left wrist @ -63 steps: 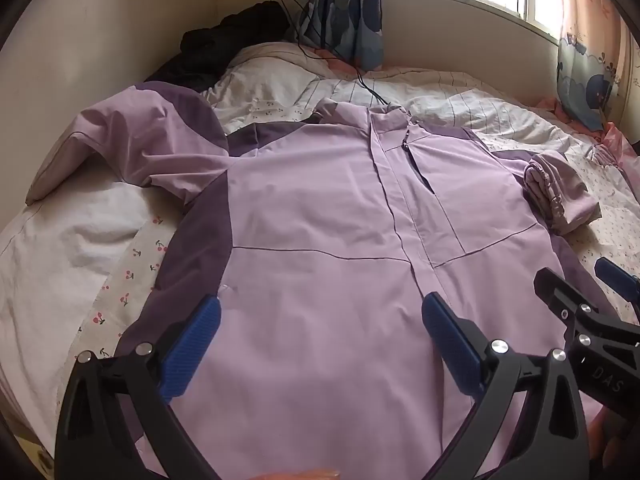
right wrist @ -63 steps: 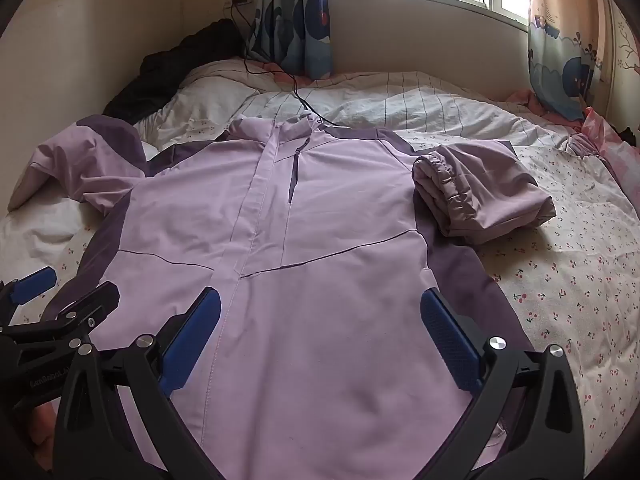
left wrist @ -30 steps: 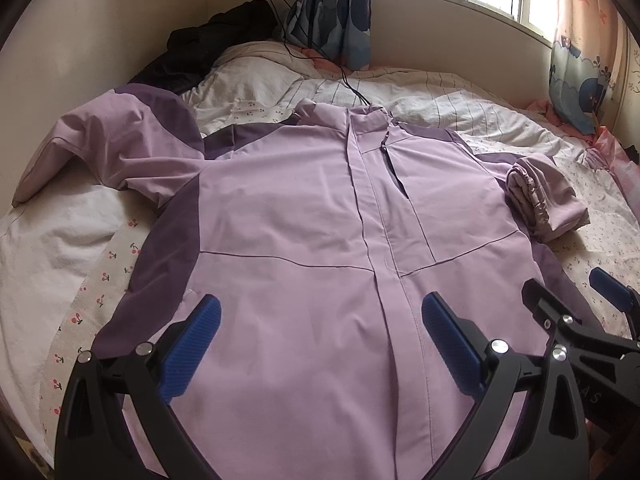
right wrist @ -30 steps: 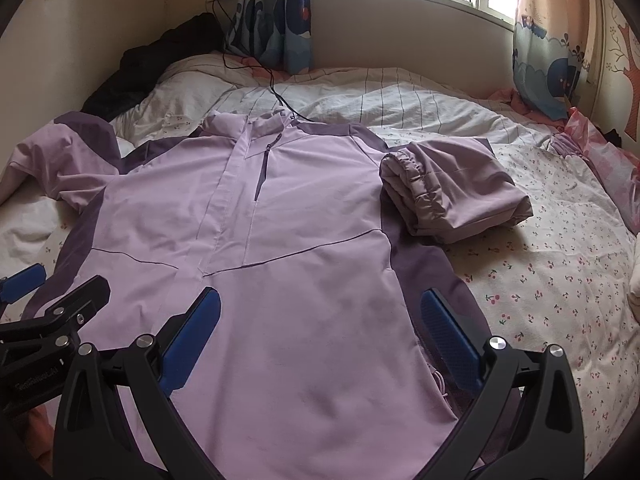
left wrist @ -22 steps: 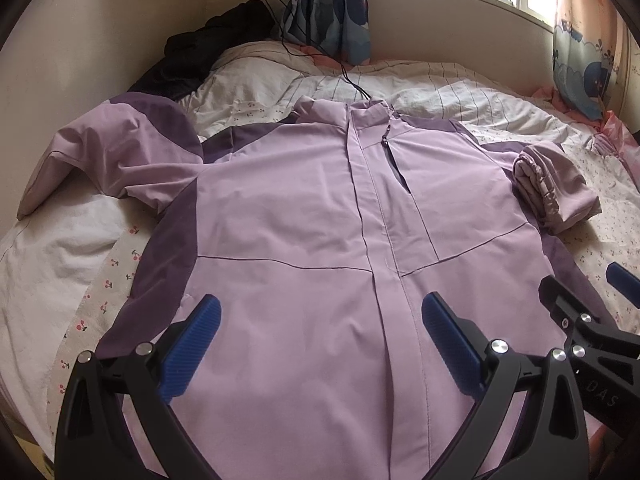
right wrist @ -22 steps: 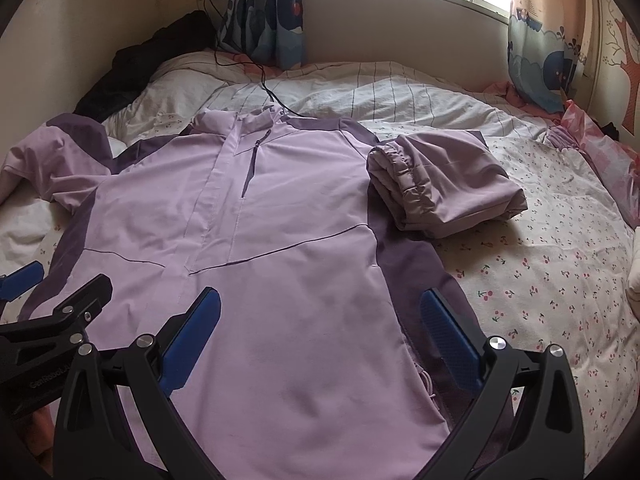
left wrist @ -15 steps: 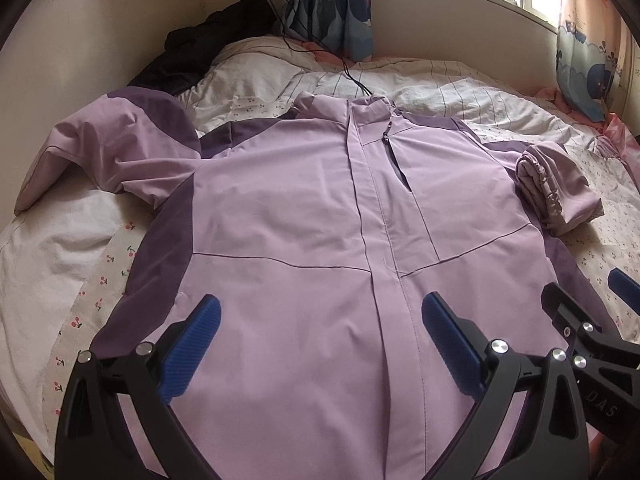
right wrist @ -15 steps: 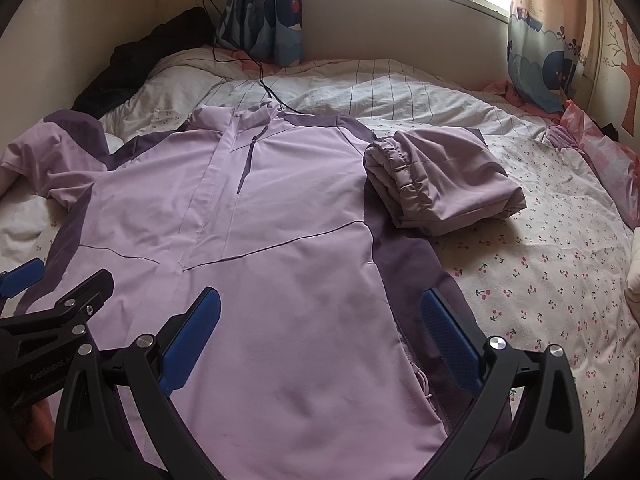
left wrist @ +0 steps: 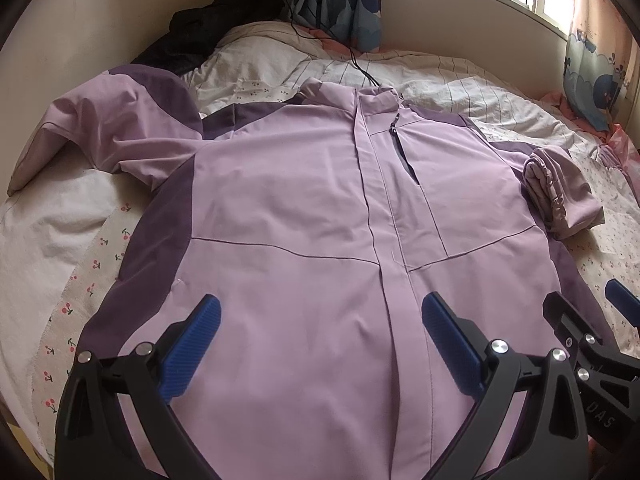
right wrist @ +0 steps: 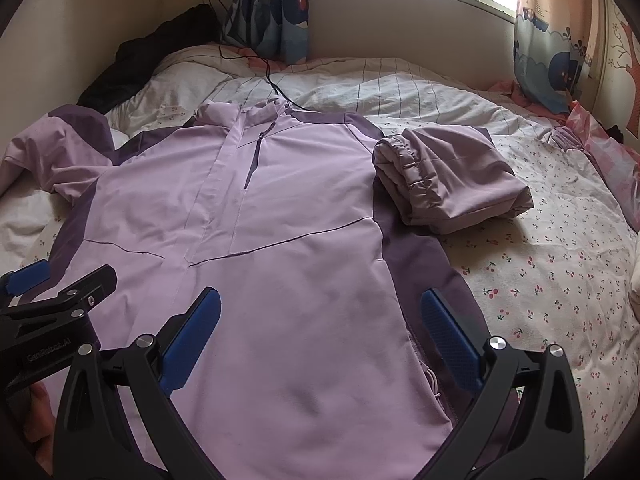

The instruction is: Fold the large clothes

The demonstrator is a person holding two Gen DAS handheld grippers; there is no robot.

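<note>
A large lilac jacket (left wrist: 304,216) with dark purple side panels lies front up on the bed, collar toward the window; it also shows in the right wrist view (right wrist: 296,240). Its left sleeve (left wrist: 112,136) is spread out to the left. Its right sleeve (right wrist: 448,176) is folded into a bundle beside the body. My left gripper (left wrist: 320,344) is open and empty above the jacket's lower front. My right gripper (right wrist: 320,336) is open and empty above the lower right part. Each gripper shows at the edge of the other's view.
The bed (right wrist: 560,280) has a cherry-print sheet. A white striped quilt (right wrist: 400,92) and a dark garment (left wrist: 216,28) lie at the head. A black cable (right wrist: 276,84) runs down to the collar. Curtains (right wrist: 272,4) and a window stand behind; a wall is at the left.
Both grippers have shifted a little over the jacket's lower part, and the views have drifted slightly. The jacket has not moved. Both grippers stay open.
</note>
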